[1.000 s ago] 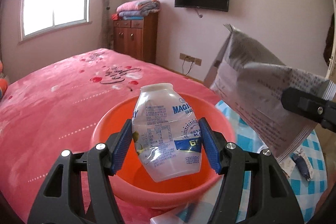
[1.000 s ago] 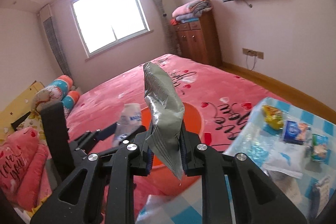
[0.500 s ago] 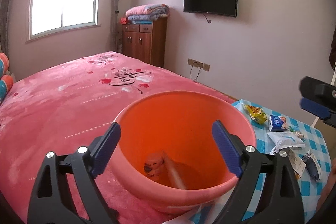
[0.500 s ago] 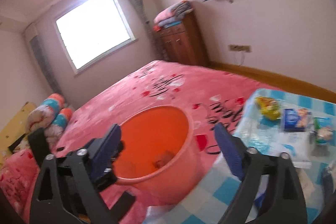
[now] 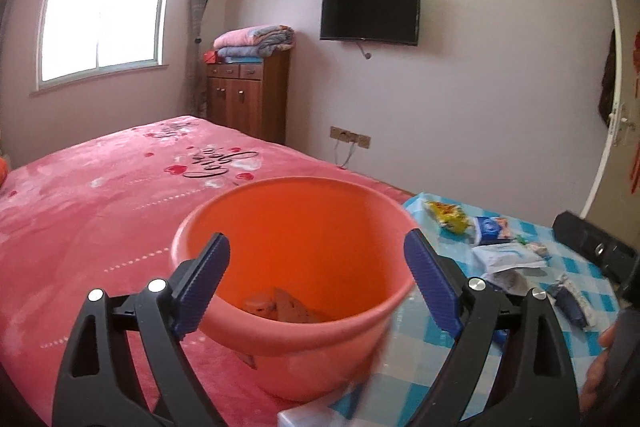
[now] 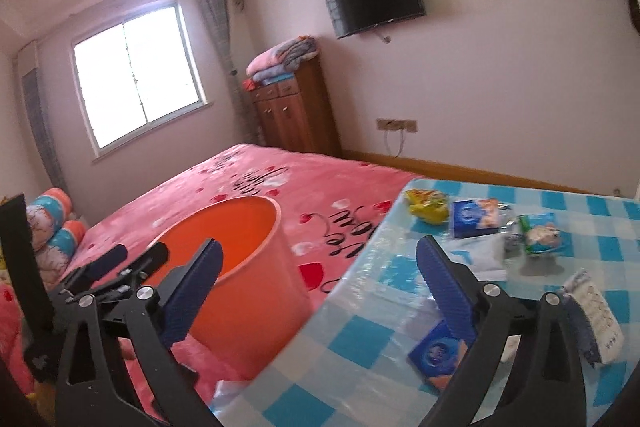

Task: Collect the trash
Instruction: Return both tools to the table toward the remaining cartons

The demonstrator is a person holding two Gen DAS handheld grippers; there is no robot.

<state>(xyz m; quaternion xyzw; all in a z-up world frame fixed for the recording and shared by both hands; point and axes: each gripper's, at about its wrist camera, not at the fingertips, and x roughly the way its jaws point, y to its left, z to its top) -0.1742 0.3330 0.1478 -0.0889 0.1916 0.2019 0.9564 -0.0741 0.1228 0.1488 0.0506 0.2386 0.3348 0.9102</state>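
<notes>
An orange bucket (image 5: 304,343) stands on the pink bed beside a blue checked table; it also shows in the right wrist view (image 6: 256,291). Dropped trash (image 5: 280,305) lies at its bottom. My left gripper (image 5: 316,285) is open and empty, hovering over the bucket's near rim. My right gripper (image 6: 320,291) is open and empty above the table's edge, right of the bucket. Wrappers lie on the table: a yellow packet (image 6: 426,205), a blue packet (image 6: 476,217), a green-white packet (image 6: 542,233), a white pouch (image 5: 508,257) and a blue square packet (image 6: 438,353).
The checked table (image 6: 360,347) abuts the bed (image 5: 80,211). A wooden cabinet (image 5: 248,95) with folded blankets stands by the far wall, under a wall TV (image 5: 370,13). Pillows (image 6: 48,219) lie at the bed's head.
One second ago my left gripper held a crushed white bottle and my right held a silver bag over the bucket. Both were released into the bucket, and both grippers now stand open.
</notes>
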